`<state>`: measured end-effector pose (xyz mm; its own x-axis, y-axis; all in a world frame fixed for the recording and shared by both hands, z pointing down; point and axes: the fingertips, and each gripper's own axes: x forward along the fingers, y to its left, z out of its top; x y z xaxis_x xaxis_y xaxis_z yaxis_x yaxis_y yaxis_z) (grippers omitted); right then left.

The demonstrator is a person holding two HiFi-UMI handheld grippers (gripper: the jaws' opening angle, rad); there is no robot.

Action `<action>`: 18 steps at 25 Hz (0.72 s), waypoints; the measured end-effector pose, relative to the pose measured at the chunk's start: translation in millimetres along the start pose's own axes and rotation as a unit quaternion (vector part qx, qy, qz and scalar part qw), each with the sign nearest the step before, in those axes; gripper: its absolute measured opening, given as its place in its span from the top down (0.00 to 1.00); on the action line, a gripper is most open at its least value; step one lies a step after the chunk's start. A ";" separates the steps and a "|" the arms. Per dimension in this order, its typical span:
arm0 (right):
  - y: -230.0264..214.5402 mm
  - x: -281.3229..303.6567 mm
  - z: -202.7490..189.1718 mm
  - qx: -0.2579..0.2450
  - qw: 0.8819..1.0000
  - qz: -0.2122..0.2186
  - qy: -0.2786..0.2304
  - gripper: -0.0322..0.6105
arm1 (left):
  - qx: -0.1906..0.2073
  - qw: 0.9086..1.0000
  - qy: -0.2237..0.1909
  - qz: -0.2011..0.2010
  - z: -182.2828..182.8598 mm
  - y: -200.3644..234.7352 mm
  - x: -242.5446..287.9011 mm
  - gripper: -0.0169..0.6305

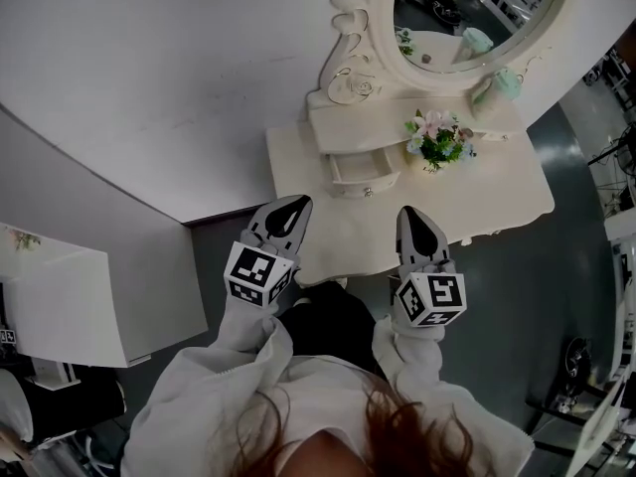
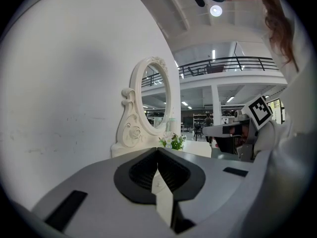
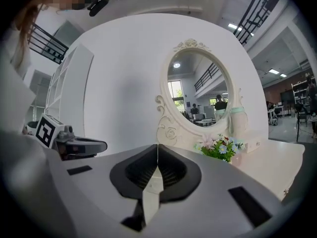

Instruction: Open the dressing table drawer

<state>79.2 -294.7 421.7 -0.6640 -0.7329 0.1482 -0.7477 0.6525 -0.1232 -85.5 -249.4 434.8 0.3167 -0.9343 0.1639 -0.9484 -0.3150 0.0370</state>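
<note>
The cream dressing table [image 1: 497, 202] stands against the white wall, with an oval mirror [image 1: 467, 8] on top. Its small drawer [image 1: 360, 170] sits under the mirror shelf, and a little knob [image 1: 368, 192] shows on its front. My left gripper [image 1: 301, 203] hovers over the table's near left edge, shut and empty. My right gripper [image 1: 410, 213] hovers over the near edge a little to the right, also shut with nothing in it. Both point toward the table, short of the drawer. In the left gripper view the left gripper [image 2: 157, 150] has its jaws closed; the right gripper [image 3: 157, 147] looks the same in its own view.
A pot of flowers [image 1: 437, 139] stands on the tabletop right of the drawer. A mint-green bottle [image 1: 505, 82] stands by the mirror. A white cabinet [image 1: 60, 296] is at the far left. A dark stand [image 1: 576, 366] is on the grey floor at the right.
</note>
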 end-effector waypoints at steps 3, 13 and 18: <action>2.1 0.5 -3.2 -0.009 1.000 0.005 0.010 0.90 | 0.003 1.000 -0.002 -0.003 3.6 -1.5 5.1 0.95; -9.2 5.9 -6.0 -0.003 1.000 0.012 0.025 0.90 | 0.011 1.000 0.008 -0.020 5.3 -6.0 23.9 0.95; -14.5 9.9 -9.1 0.001 0.999 0.016 0.033 0.90 | 0.016 1.000 0.016 -0.019 3.2 -7.1 31.1 0.95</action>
<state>83.5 -309.6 433.9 -0.6852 -0.6978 0.2088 -0.7267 0.6742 -0.1317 -68.9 -276.7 436.5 0.3508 -0.9158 0.1954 -0.9346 -0.3555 0.0119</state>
